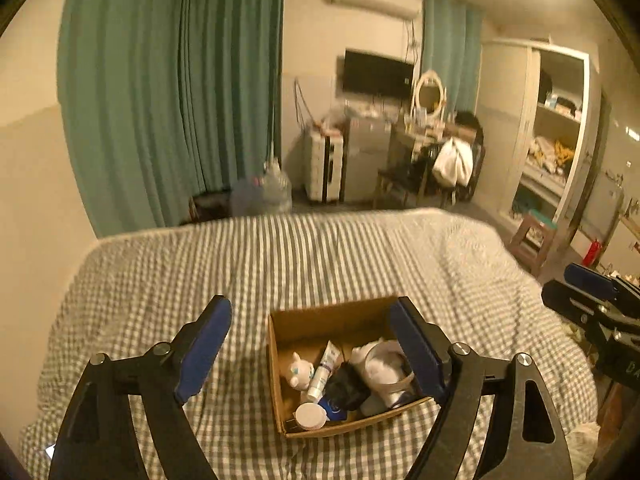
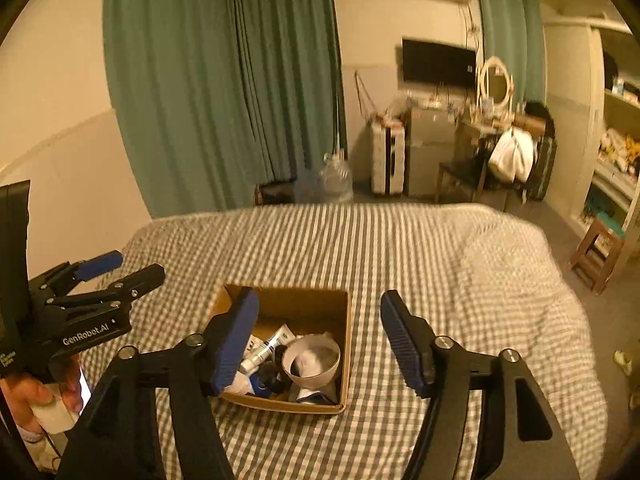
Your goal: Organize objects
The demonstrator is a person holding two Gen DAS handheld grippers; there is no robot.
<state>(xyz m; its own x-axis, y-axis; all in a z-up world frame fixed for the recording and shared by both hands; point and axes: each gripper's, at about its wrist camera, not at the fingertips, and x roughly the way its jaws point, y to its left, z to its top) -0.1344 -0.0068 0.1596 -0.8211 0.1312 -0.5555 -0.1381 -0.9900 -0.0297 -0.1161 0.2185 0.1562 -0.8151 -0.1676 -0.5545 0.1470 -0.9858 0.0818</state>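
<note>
An open cardboard box (image 1: 308,322) (image 2: 298,304) sits on a checked bedspread (image 1: 280,264) (image 2: 440,264). It holds a white cat figure (image 1: 298,372), a white tube (image 1: 325,368) (image 2: 266,348), a white bowl (image 2: 312,360) (image 1: 382,364), a round white lid (image 1: 310,416), a dark blue item (image 1: 334,406) and a black item (image 1: 348,386). My left gripper (image 1: 312,320) is open and empty above the box's left part. My right gripper (image 2: 320,316) is open and empty above the box's right side. Each gripper shows at the edge of the other's view, the right one (image 1: 592,292) and the left one (image 2: 116,270).
Beyond the bed are green curtains (image 1: 172,92), a large clear water bottle (image 1: 276,188), a drawer unit and small fridge (image 1: 348,160), a cluttered chair (image 1: 440,168), open shelves (image 1: 556,128) and a wooden stool (image 1: 534,240). A wall runs along the bed's left.
</note>
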